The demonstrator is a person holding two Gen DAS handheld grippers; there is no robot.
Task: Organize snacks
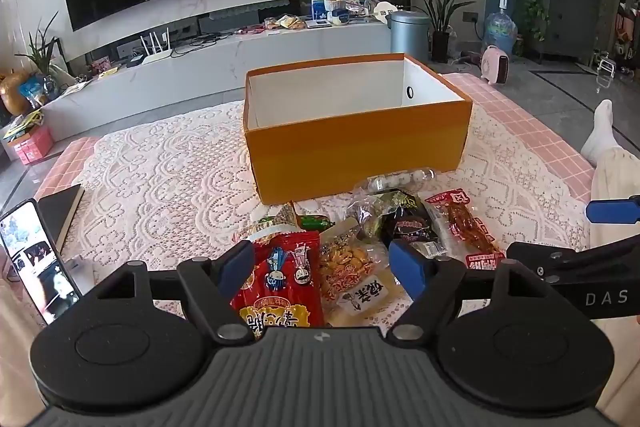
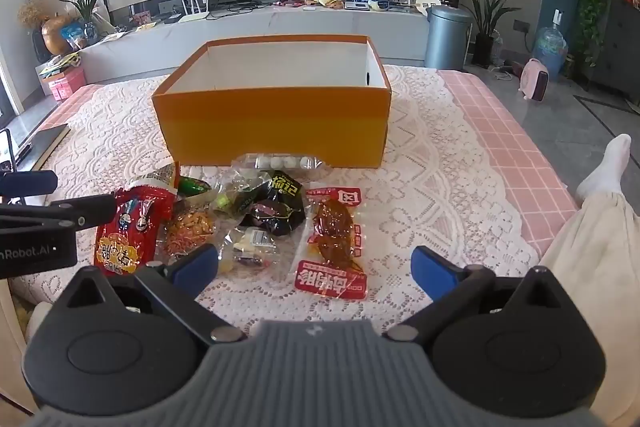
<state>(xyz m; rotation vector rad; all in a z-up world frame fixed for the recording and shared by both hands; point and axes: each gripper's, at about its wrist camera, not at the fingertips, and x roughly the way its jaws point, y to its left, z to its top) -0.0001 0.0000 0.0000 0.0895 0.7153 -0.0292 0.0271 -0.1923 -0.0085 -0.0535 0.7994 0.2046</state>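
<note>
An open orange box (image 1: 356,155) (image 2: 276,123) with a white inside stands on the lace-covered table. A heap of snack packs lies in front of it: a red bag (image 1: 280,283) (image 2: 128,235), a clear pack of peanuts (image 1: 348,263) (image 2: 188,227), a black pack (image 1: 412,227) (image 2: 276,215), a red-edged pack of brown meat (image 1: 468,227) (image 2: 334,239), and a clear pack of white balls (image 1: 400,181) (image 2: 280,161). My left gripper (image 1: 323,267) is open over the red bag and peanuts. My right gripper (image 2: 316,269) is open just before the meat pack.
A phone (image 1: 36,259) and a dark book (image 1: 60,211) lie at the table's left edge. A person's leg in a white sock (image 2: 604,167) is at the right. A TV stand, bin (image 2: 446,37) and plants are behind the table.
</note>
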